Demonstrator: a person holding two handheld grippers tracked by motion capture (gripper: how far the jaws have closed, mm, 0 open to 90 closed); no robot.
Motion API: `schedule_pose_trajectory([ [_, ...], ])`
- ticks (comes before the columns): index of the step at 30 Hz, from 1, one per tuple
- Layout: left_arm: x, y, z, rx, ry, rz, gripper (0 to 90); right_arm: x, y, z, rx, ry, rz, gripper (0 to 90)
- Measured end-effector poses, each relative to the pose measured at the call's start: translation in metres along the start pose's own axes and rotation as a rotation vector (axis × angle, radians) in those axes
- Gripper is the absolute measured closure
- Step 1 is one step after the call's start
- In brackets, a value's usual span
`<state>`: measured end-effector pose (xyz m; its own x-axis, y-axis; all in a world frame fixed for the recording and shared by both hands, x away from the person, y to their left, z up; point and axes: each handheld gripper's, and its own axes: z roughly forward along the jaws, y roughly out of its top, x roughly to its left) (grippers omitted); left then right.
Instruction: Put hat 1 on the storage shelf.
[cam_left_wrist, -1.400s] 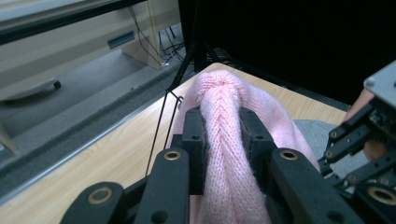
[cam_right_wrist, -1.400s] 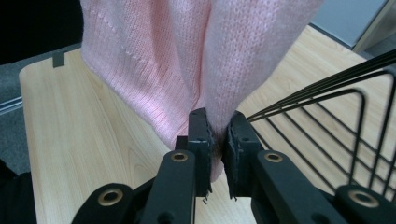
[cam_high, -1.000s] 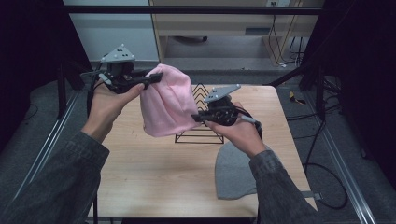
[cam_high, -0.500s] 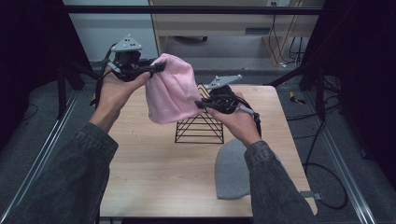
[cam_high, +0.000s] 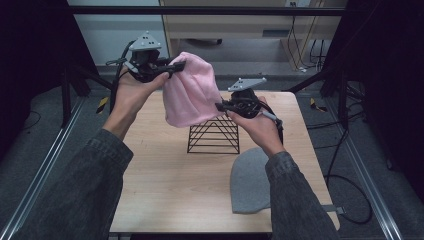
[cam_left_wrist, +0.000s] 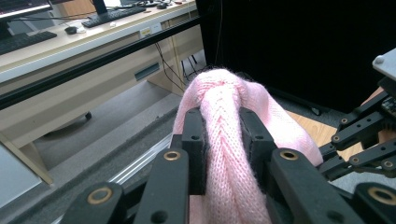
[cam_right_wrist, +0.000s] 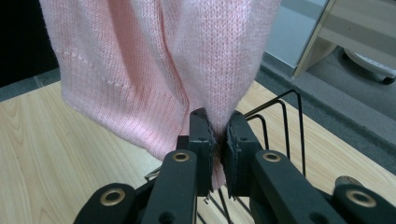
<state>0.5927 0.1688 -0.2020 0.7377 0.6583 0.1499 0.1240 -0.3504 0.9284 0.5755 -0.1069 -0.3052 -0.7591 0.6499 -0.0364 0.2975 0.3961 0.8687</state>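
A pink knitted beanie (cam_high: 190, 95) hangs in the air above the table, held by both grippers. My left gripper (cam_high: 176, 66) is shut on its upper left part; in the left gripper view a thick fold of the pink beanie (cam_left_wrist: 223, 135) is pinched between the jaws of the left gripper (cam_left_wrist: 222, 135). My right gripper (cam_high: 220, 106) is shut on the beanie's lower right hem, just above a black wire rack (cam_high: 214, 136). In the right gripper view the right gripper (cam_right_wrist: 218, 135) pinches the hem of the beanie (cam_right_wrist: 154, 60) thinly, with the wire rack (cam_right_wrist: 280, 121) behind.
A grey beanie (cam_high: 250, 181) lies flat on the wooden table (cam_high: 165, 185) near the front right, under my right forearm. The wire rack stands at the table's middle. A desk (cam_left_wrist: 70, 51) with keyboards lies beyond the table. Black frame rails run along both sides.
Both hands have carried the pink beanie away from the person and a little to the right. It now hangs higher, over the rack's back left. Both grips are unchanged.
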Motion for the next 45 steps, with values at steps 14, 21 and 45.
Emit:
schedule_pose_trajectory([
  [14,0.003,-0.004,0.025,-0.021,0.002,0.004,74.3,-0.016,-0.011,0.01,0.001,-0.029,0.005,83.0],
  [21,-0.001,-0.006,0.033,-0.005,-0.009,0.008,74.3,-0.017,-0.021,0.01,-0.004,-0.038,0.007,82.6],
  [45,-0.017,-0.014,0.053,-0.003,-0.041,0.001,73.9,-0.025,-0.054,-0.001,-0.019,-0.069,0.014,82.3],
])
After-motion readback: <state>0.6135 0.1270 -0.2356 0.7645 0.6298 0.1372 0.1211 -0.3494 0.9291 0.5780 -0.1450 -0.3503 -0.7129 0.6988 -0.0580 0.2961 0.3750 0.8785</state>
